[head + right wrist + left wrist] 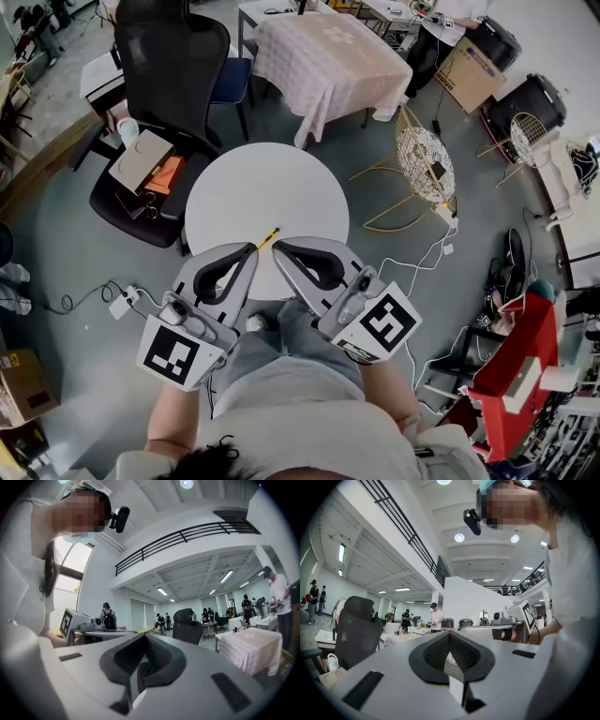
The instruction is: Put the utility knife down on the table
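- The grey floor (84, 244) surrounds everything, with a white power strip (122, 302) and trailing cables on it.
- A cloth-covered table (328, 52) stands well beyond the work area, at the top of the head view.
- A black office chair (169, 66) stands just beside the far-left edge of the round table. A flat box (141, 159) and an orange item (167, 174) rest on its seat.
- The round white tabletop (267, 187) is bare apart from the knife. Nothing stands between the grippers and it.
- A gold wire chair (424, 167) stands to the right of the tabletop, apart from it.
- The left hand-held gripper (247, 251) is held low in front of the person's torso, marker cube toward the body. It angles inward, with its tip over the near rim of the tabletop. Its jaws are clenched together on nothing.
- The right hand-held gripper (281, 249) mirrors it, angled inward so the two tips nearly meet. Its jaws are also closed and empty. Both gripper views look out roughly level across the room.
- The utility knife (268, 238), yellow and black, lies on the tabletop at its near edge. It lies slantwise just ahead of the gap between the two tips, gripped by neither.
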Action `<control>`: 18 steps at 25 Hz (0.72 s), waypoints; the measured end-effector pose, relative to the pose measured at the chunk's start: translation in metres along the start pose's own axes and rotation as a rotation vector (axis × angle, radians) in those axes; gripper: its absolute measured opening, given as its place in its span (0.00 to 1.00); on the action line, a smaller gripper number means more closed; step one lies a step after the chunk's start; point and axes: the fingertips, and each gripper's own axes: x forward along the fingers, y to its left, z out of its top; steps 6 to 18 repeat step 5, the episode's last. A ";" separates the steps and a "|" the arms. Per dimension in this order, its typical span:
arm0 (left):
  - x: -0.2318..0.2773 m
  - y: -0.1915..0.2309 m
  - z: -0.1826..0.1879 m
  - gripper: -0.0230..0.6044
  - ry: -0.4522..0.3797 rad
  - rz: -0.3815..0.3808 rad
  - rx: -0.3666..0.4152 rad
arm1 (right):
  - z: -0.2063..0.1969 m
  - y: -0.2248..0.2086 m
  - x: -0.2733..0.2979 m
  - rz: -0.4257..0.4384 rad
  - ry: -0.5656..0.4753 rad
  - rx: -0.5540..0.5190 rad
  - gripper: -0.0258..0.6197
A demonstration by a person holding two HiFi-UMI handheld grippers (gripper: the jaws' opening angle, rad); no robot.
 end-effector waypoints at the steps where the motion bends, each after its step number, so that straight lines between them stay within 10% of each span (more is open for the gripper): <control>1: 0.001 0.001 0.000 0.05 -0.003 0.001 0.001 | 0.000 -0.001 0.000 0.000 0.000 0.000 0.05; 18: 0.002 0.001 -0.002 0.05 0.000 0.000 -0.001 | -0.002 -0.002 0.000 -0.002 0.001 0.002 0.05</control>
